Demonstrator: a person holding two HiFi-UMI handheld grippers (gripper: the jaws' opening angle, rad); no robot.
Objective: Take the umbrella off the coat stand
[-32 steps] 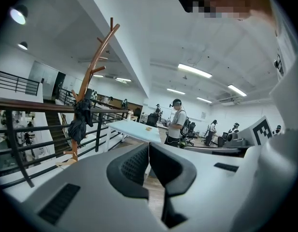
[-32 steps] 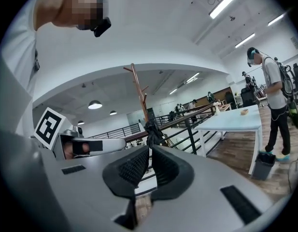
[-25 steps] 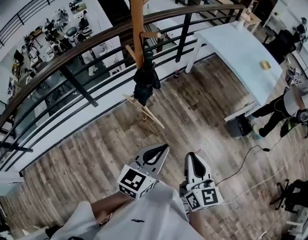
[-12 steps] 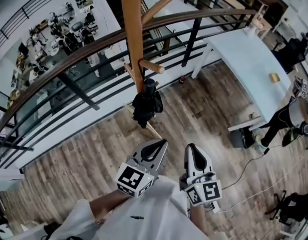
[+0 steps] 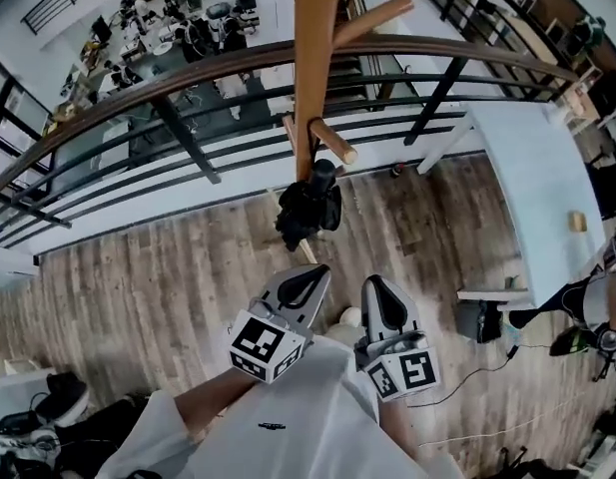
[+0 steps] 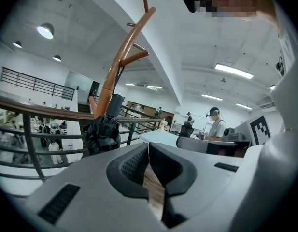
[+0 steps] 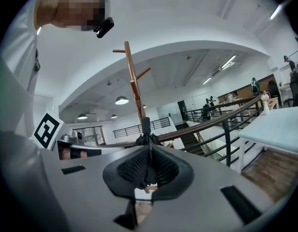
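Observation:
A black folded umbrella hangs by its handle from a low peg of the wooden coat stand, close to the railing. My left gripper and right gripper are side by side just short of it, both pointing at it with nothing in them. In the left gripper view the jaws of the left gripper meet, and the umbrella hangs ahead to the left on the stand. In the right gripper view the right gripper is shut, with the umbrella straight ahead below the stand's pole.
A dark curved railing runs behind the stand, above a lower floor. A white table stands at the right with a black bin under it and a cable on the wooden floor. A person stands beyond the table.
Both grippers have moved forward toward the coat stand, so stand and umbrella now appear closer and more centred. Both grippers have stayed shut.

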